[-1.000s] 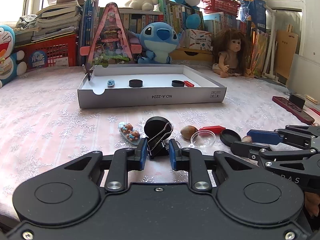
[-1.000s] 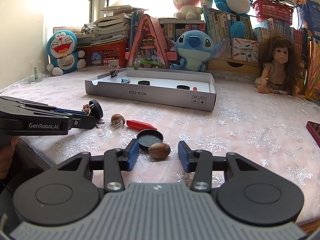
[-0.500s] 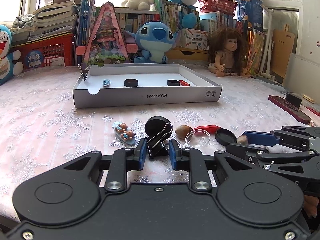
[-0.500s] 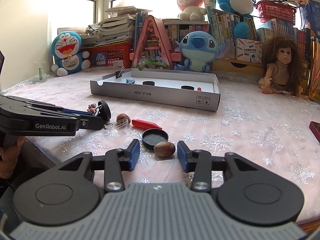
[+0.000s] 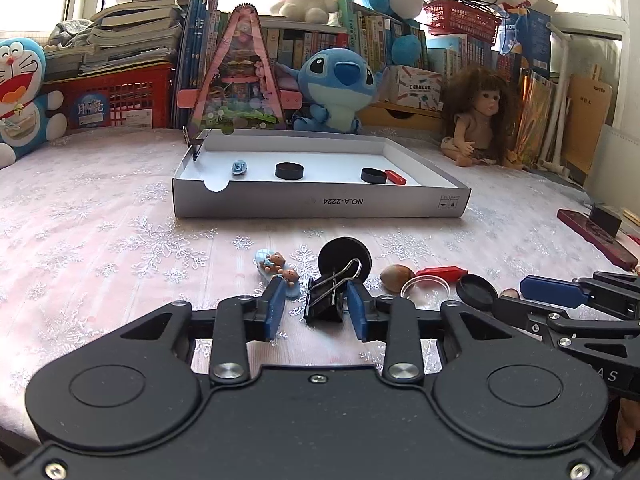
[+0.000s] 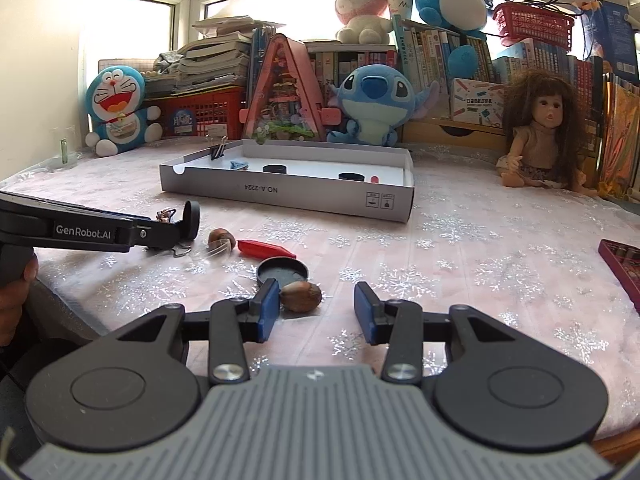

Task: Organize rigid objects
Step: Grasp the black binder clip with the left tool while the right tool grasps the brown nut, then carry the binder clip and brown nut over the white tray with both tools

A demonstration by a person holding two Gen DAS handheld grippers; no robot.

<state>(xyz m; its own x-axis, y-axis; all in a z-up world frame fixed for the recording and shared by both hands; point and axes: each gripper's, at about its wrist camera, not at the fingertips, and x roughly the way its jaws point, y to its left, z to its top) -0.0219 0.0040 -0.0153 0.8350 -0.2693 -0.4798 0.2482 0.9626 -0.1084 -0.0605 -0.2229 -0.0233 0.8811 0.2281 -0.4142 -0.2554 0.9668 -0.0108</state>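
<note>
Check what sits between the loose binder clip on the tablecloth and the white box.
Left wrist view: a black round cap stands just behind the binder clip; past it, only bare tablecloth up to the white box.

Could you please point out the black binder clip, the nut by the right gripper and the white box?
binder clip (image 5: 325, 300): left wrist view, on its black body.
nut (image 6: 301, 296): right wrist view, on its shell.
white box (image 5: 320, 202): left wrist view, on its front wall.
</note>
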